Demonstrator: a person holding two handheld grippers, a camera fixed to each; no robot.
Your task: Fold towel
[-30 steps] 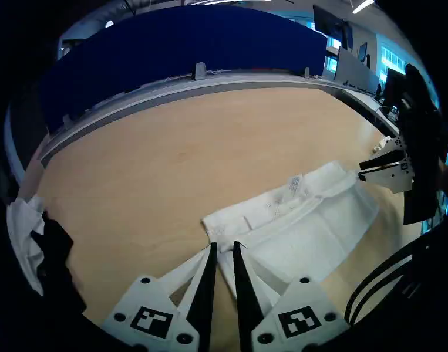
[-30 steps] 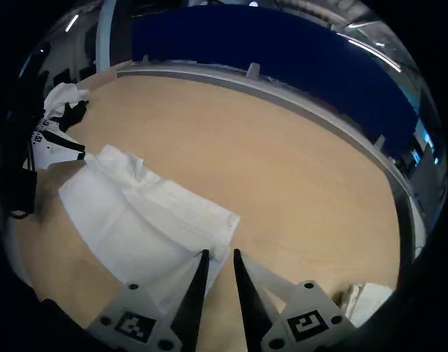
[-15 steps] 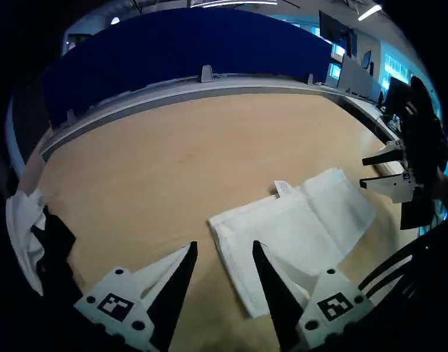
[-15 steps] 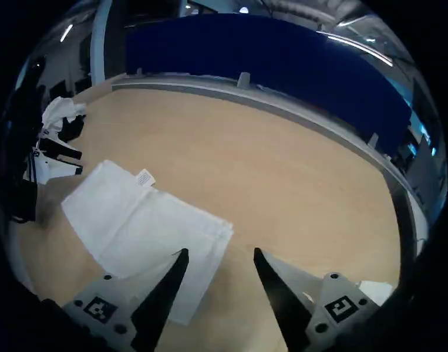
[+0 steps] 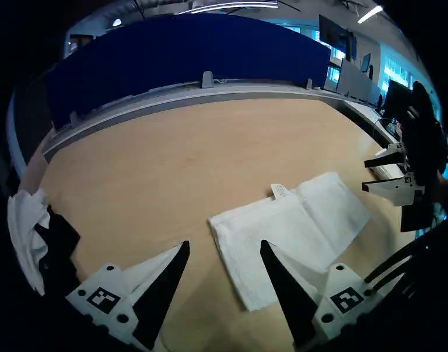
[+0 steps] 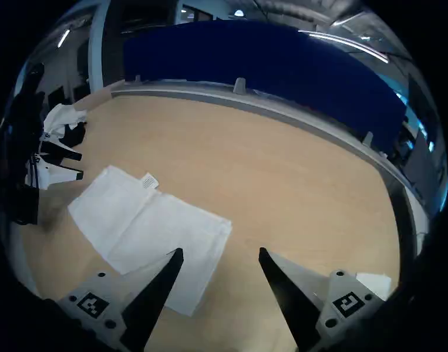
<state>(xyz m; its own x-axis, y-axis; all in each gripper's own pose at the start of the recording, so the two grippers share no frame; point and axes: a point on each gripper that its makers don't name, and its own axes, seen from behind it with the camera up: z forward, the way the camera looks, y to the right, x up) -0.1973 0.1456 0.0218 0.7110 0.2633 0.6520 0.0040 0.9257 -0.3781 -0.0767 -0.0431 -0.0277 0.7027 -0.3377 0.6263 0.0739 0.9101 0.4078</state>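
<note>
A white towel (image 5: 288, 226) lies folded flat on the wooden table (image 5: 182, 158), a small label at its far edge. My left gripper (image 5: 224, 249) hangs open above the towel's near left corner, touching nothing. In the right gripper view the same towel (image 6: 147, 226) lies left of centre, and my right gripper (image 6: 219, 254) is open above its near right corner. The right gripper (image 5: 383, 174) also appears at the far right of the left gripper view. The left gripper (image 6: 62, 165) appears at the left edge of the right gripper view.
A heap of white and black cloth (image 5: 33, 240) lies at the table's left end, also seen as the cloth heap (image 6: 65, 120) in the right gripper view. A blue partition (image 5: 188, 56) runs along the table's far edge. Another white cloth (image 6: 373, 283) lies at the lower right.
Both grippers opened and let go of the towel, then lifted back a little. The raised edge dropped, and the towel now lies flat and folded.
</note>
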